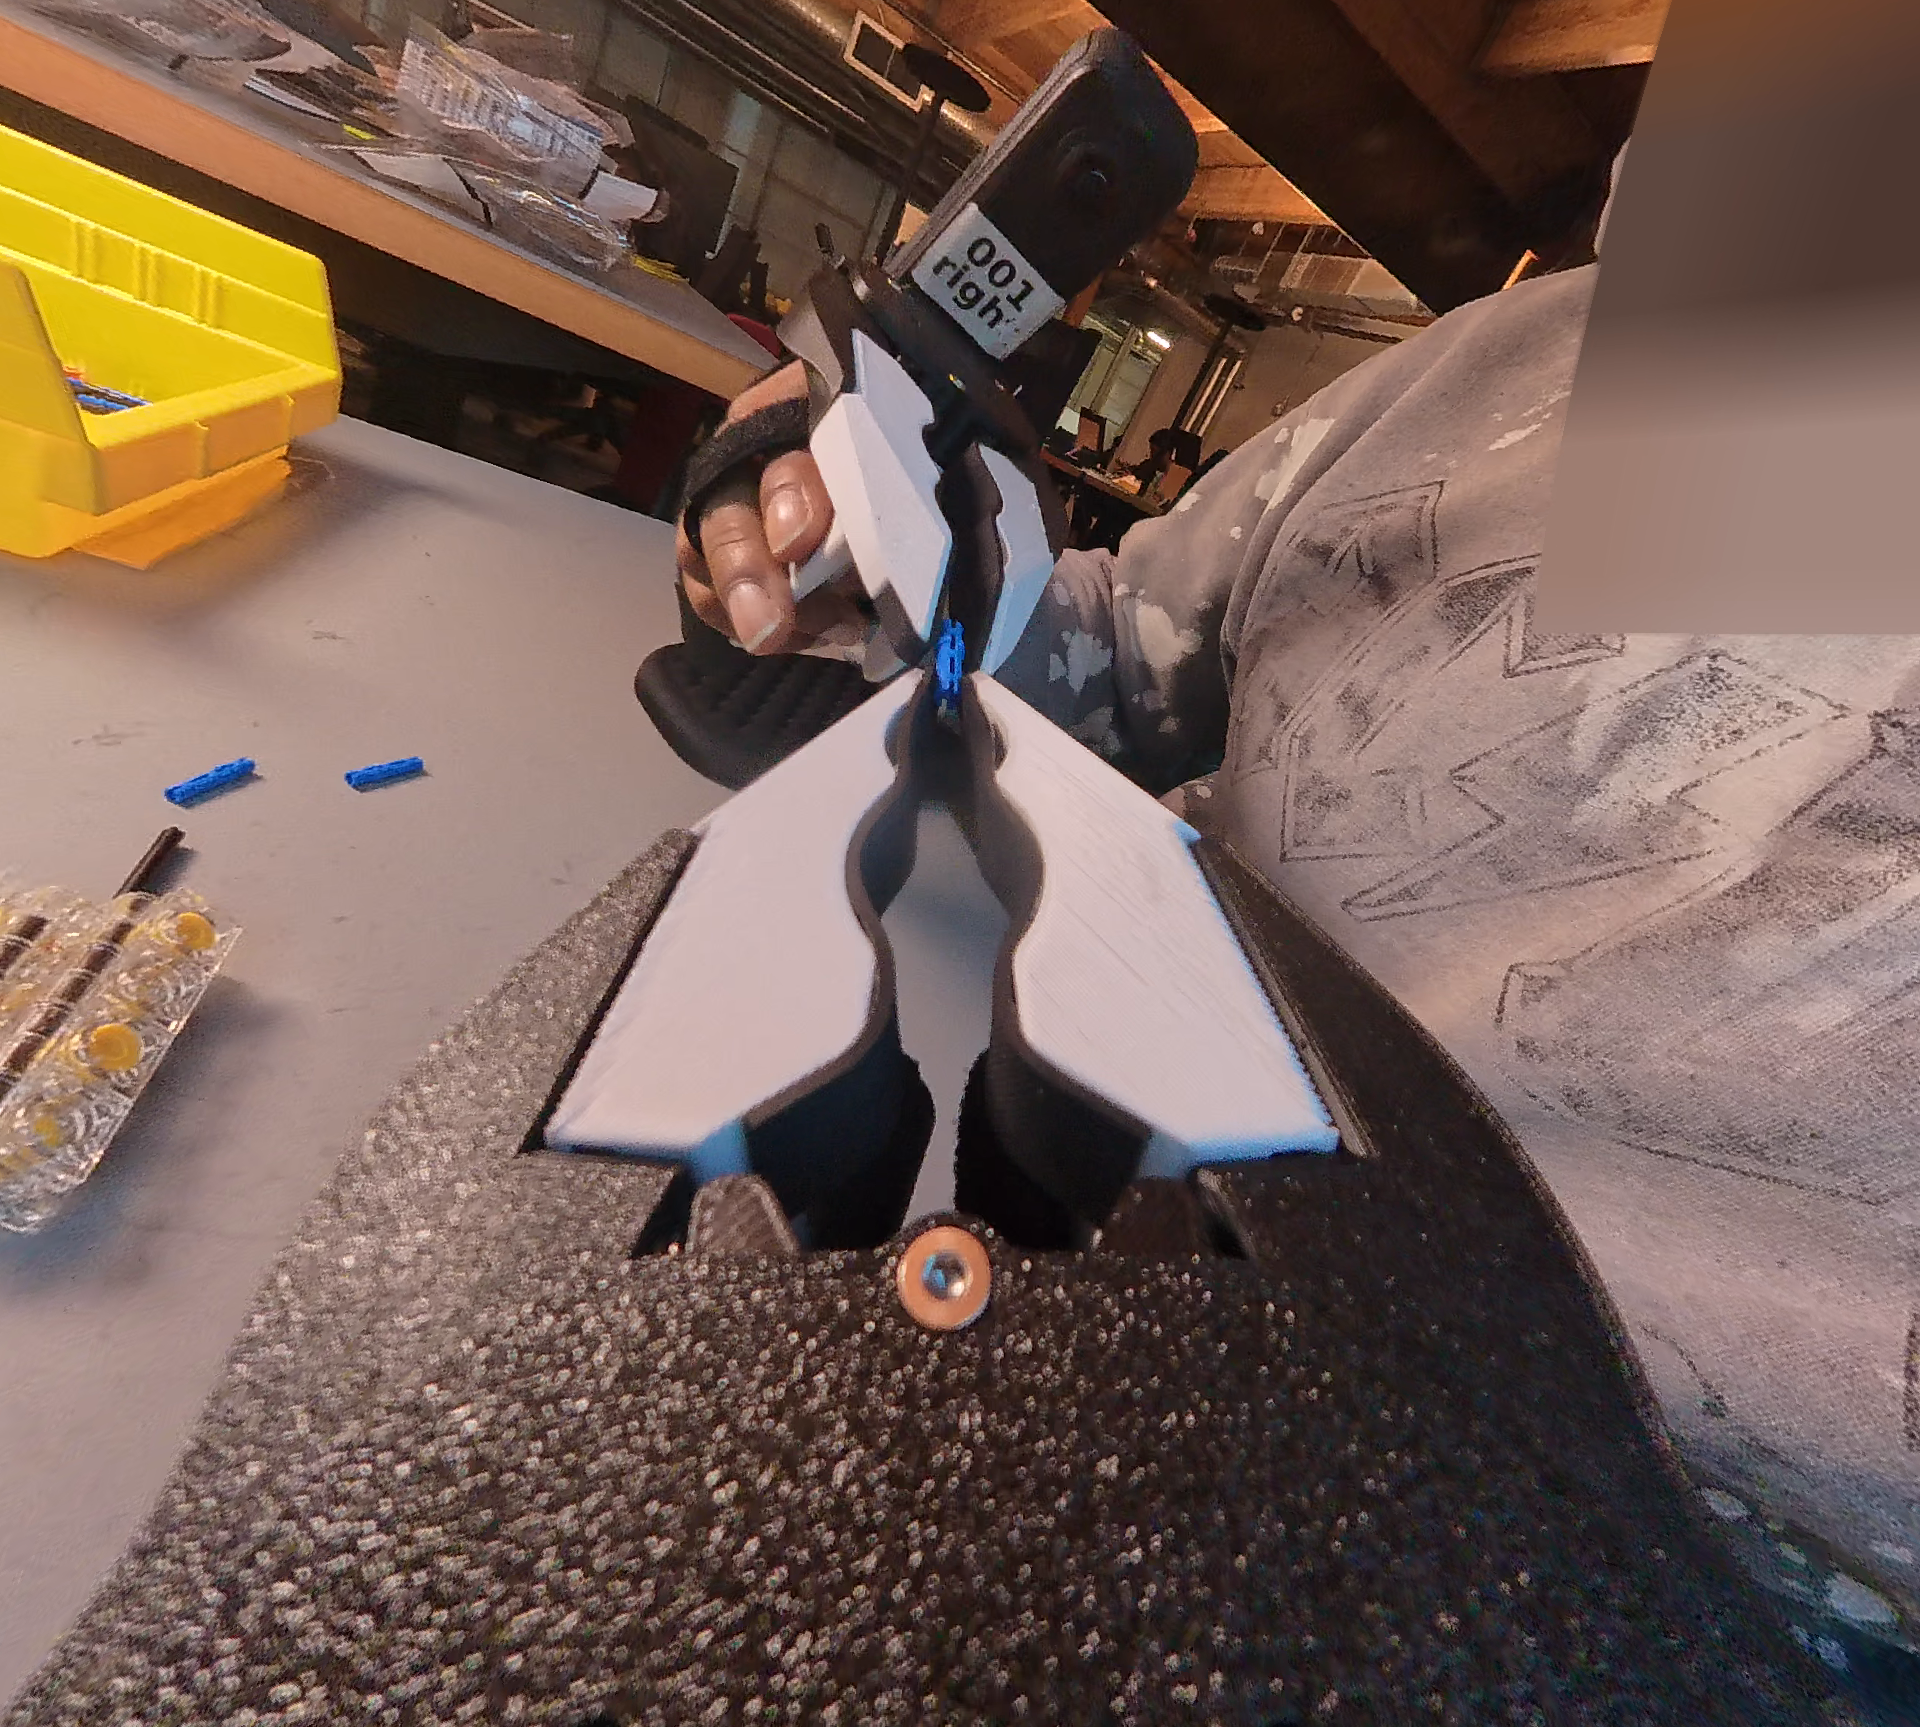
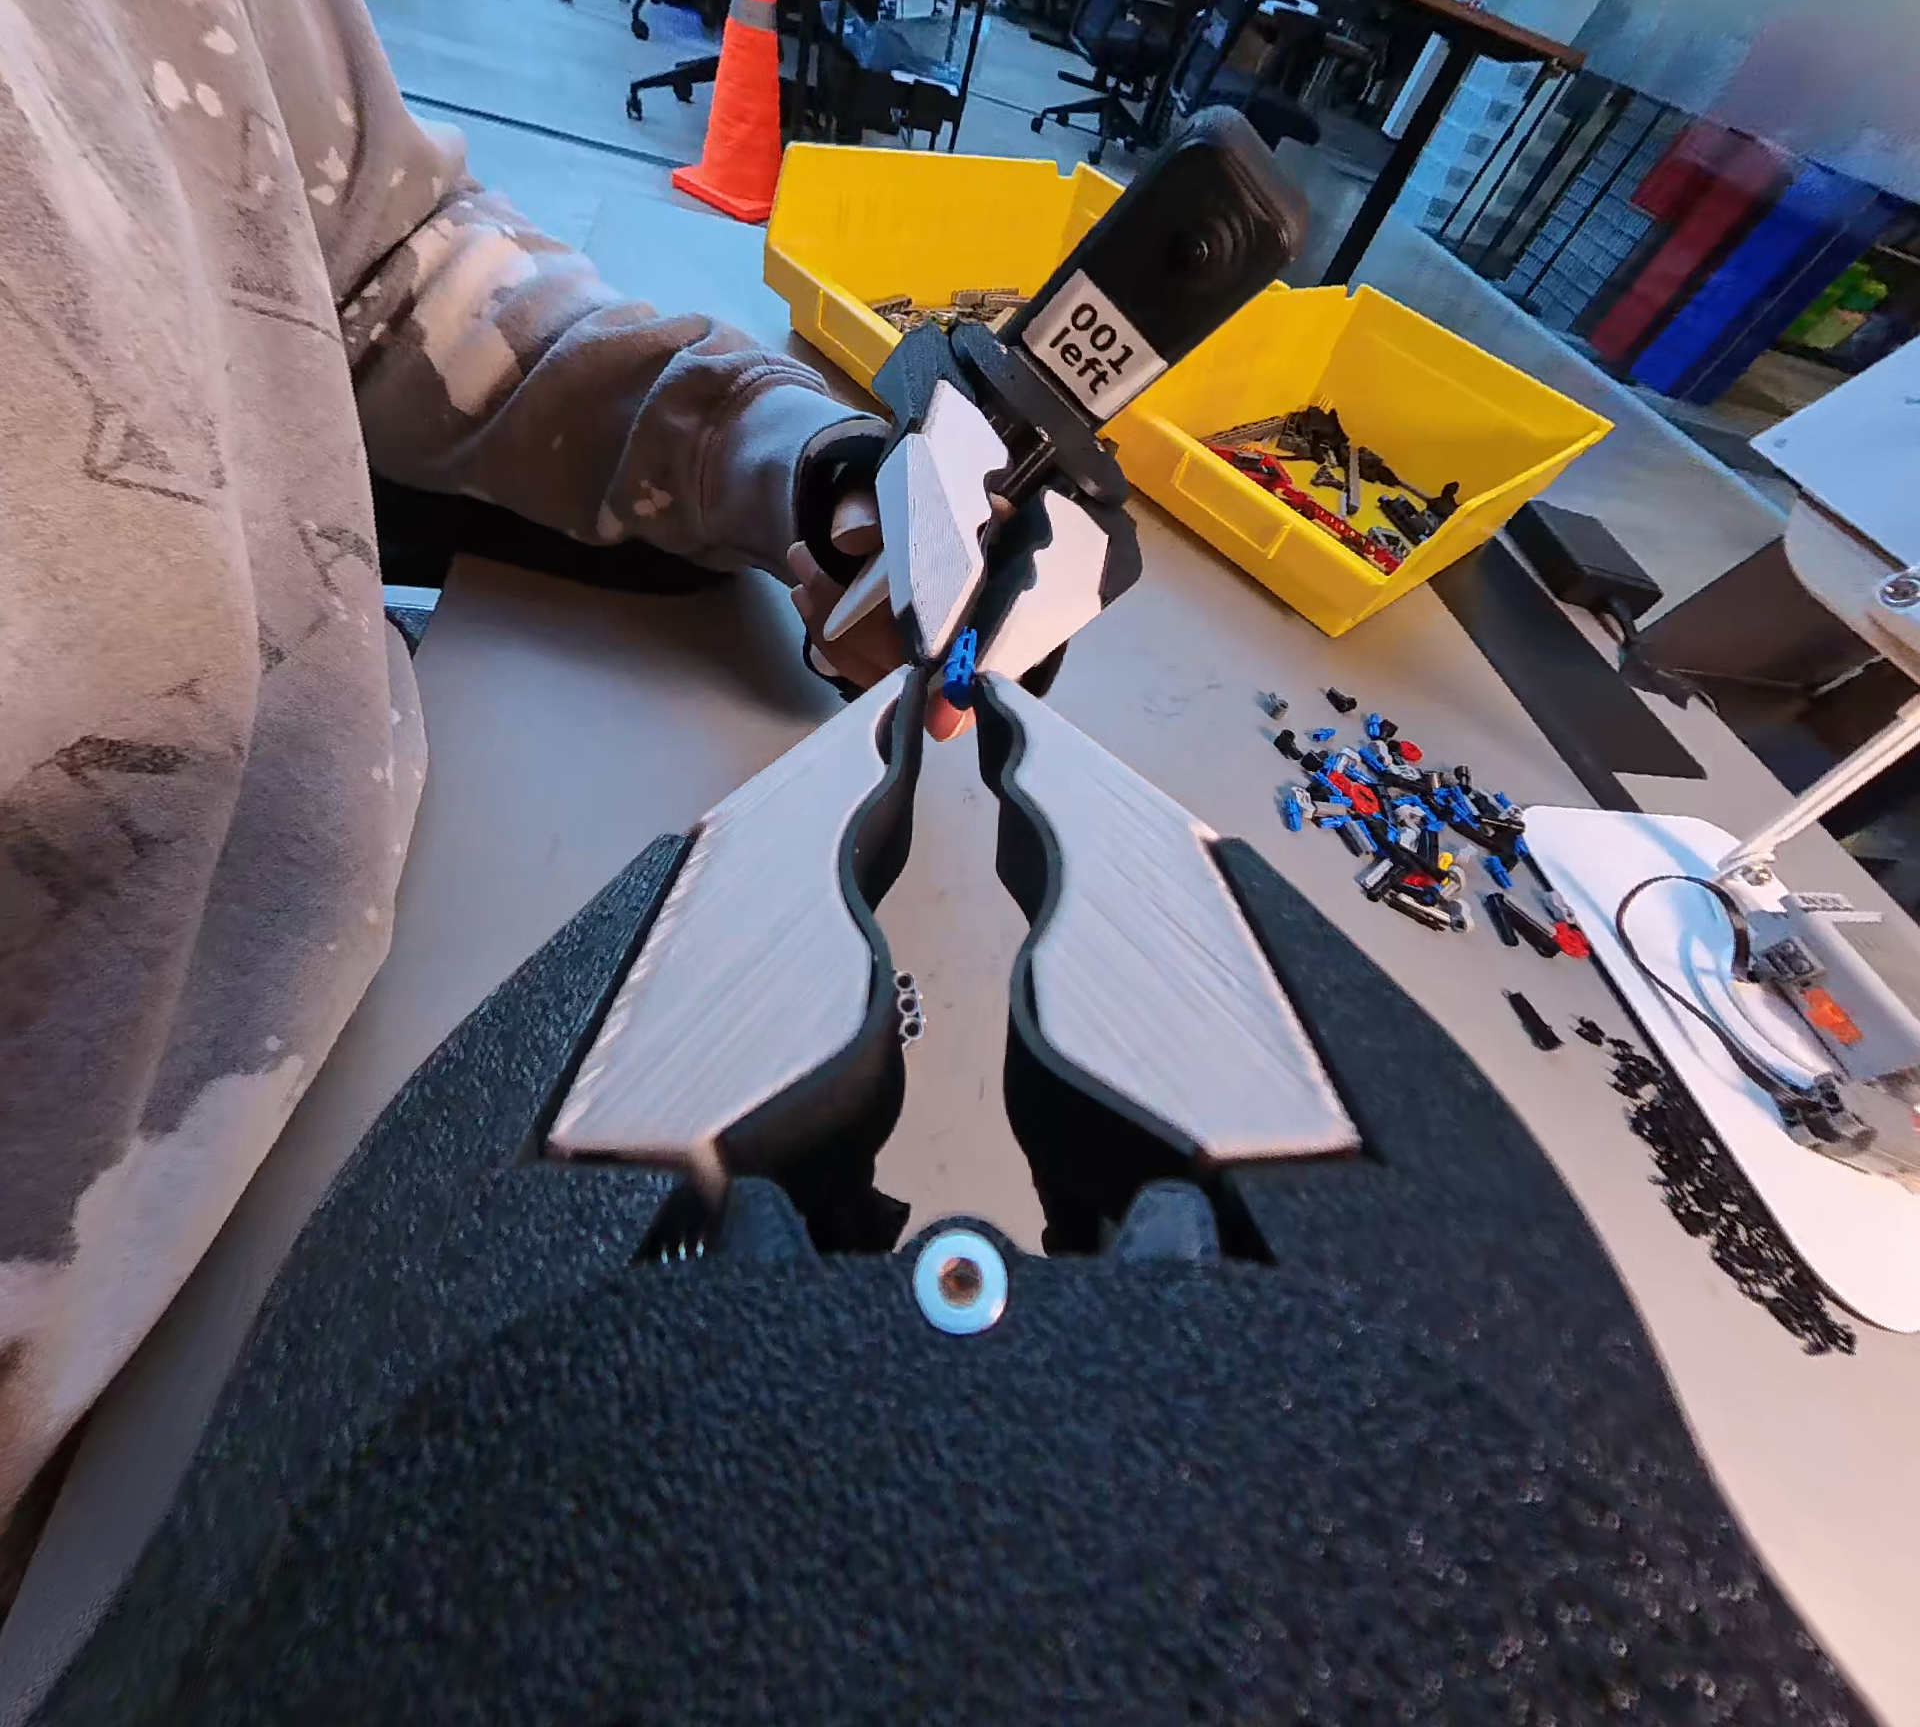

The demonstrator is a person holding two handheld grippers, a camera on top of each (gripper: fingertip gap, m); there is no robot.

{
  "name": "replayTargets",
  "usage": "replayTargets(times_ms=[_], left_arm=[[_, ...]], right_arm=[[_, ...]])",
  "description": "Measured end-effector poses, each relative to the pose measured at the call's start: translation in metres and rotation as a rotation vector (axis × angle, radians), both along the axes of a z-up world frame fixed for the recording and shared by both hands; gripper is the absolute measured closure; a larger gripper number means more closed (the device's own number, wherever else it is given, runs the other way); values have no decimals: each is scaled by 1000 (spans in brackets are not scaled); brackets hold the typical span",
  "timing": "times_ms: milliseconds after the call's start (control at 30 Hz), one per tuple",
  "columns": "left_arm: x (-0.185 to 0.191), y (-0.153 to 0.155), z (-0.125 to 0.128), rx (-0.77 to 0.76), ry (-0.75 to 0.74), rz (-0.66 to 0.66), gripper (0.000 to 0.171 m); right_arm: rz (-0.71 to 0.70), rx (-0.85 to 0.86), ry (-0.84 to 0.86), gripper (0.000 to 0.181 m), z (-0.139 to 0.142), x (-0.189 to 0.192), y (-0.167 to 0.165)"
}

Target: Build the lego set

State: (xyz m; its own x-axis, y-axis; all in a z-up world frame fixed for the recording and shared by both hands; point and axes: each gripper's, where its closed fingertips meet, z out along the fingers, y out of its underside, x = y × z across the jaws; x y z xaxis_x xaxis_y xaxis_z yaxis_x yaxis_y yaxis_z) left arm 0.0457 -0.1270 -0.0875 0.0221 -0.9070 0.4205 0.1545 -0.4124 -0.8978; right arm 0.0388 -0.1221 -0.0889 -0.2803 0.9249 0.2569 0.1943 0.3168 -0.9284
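My left gripper point(image 1: 943, 698) and right gripper point(image 2: 951, 688) meet tip to tip above the grey table point(image 1: 416, 638). A small blue pin point(image 1: 950, 654) sits between them, and both sets of tips are closed on it, one at each end. It also shows in the right wrist view point(image 2: 961, 661). A tiny dark piece shows just inside the left tips. The right gripper point(image 1: 951, 633) points down at it in the left wrist view. The left gripper point(image 2: 958, 651) does the same in the right wrist view. A person's hands hold both.
Two loose blue pins point(image 1: 211, 781) point(image 1: 384, 772) and a clear plate with yellow studs and dark axles point(image 1: 94, 1023) lie left. Yellow bins point(image 1: 156, 389) point(image 2: 1382, 451), a pile of small parts point(image 2: 1403, 815) and a white plate with a cabled motor point(image 2: 1704, 1033) lie right. My left and right fingertips are right by each other.
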Motion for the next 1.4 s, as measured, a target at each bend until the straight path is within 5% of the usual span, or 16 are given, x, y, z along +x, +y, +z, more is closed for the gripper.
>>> replayTargets(times_ms=[500,1133,1400], left_arm=[[0,2,-19,40,169,35,165],[3,5,-33,62,275,56,168],[-10,19,-109,28,693,121,139]], right_arm=[[85,23,-198,177,-22,7,1],[78,42,-228,178,-30,4,2],[121,125,-641,179,-101,5,27]])
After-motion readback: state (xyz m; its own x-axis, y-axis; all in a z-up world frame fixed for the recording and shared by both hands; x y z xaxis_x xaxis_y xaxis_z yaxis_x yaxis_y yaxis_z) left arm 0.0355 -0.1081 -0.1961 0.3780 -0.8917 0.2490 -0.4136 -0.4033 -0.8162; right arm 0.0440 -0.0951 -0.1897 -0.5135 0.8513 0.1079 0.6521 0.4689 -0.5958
